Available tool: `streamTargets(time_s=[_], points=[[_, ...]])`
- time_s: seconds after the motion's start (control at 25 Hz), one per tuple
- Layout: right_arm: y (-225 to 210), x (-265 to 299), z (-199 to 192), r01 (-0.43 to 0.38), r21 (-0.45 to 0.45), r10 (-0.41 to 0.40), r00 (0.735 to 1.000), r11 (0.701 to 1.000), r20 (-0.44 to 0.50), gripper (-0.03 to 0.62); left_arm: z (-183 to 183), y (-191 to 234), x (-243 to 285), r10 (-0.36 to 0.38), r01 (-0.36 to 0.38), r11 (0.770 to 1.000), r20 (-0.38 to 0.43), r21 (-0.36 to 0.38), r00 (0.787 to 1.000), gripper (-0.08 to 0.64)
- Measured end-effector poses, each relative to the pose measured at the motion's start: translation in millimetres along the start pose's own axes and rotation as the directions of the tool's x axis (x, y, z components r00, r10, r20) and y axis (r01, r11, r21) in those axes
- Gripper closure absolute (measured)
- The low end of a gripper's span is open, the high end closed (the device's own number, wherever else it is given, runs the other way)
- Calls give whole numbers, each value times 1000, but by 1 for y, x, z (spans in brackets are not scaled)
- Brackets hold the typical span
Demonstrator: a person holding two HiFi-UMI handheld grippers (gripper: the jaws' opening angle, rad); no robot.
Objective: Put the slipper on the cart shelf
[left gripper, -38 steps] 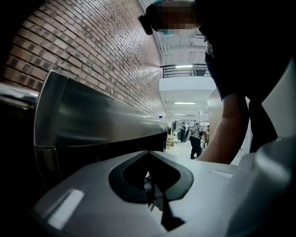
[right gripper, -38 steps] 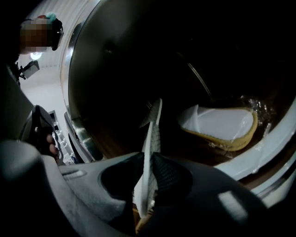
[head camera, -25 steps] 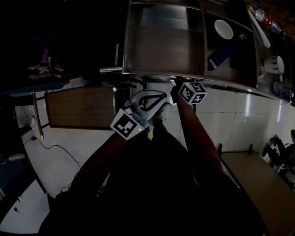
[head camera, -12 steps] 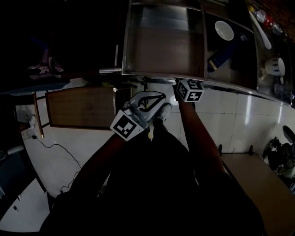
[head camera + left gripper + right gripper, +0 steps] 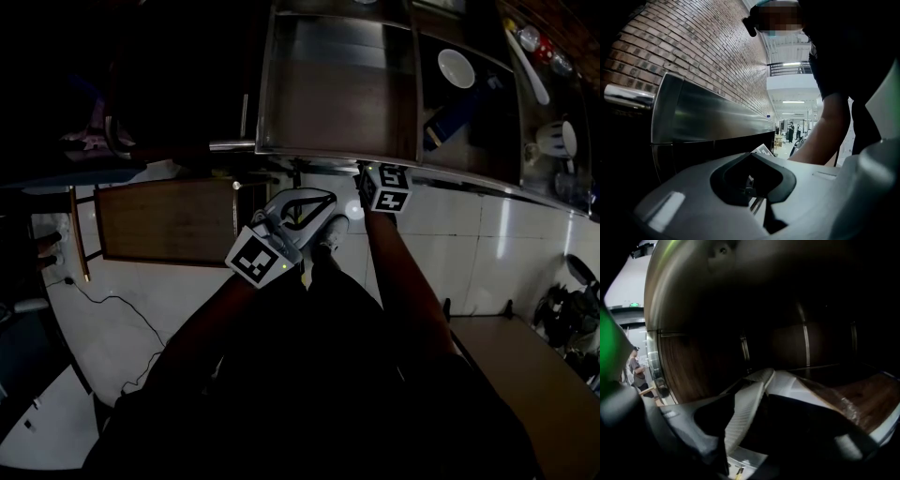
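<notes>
**Slipper unseen**

We cannot pick out the slipper. On our right gripper (image 5: 773, 385) the jaws have just been opening and stand wide. The gap between them is too dark to read, with the cart shelf (image 5: 876, 397) just beyond. On our left gripper (image 5: 764, 211) the jaws sit together, empty.

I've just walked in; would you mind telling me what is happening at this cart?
A person stands at a steel cart with a gripper in each hand. The right gripper reaches in under the cart's top, over a wooden shelf. Its jaws have just been opening, and a dark, white-edged thing, apparently the slipper, lies between them. The left gripper hangs in front of the cart, jaws together and seemingly empty.
</notes>
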State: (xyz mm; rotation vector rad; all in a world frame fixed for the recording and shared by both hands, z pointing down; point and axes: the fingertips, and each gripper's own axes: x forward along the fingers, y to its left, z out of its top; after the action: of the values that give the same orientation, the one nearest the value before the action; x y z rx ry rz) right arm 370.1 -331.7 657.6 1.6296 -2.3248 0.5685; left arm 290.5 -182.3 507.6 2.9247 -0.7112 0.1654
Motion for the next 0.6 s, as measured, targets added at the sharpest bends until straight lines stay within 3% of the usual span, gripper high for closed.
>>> streamTargets(time_s=[0.4,0.6], points=[[-12,-35,0,39,-4,-39,999,999,3,341,11,1,-13,-2,2,1000,21,15,1000,557],[0,-62,0,-11,-6,11,1000,1000,-6,342,16,1,-25,-1,0,1000,28,18,1000,557]])
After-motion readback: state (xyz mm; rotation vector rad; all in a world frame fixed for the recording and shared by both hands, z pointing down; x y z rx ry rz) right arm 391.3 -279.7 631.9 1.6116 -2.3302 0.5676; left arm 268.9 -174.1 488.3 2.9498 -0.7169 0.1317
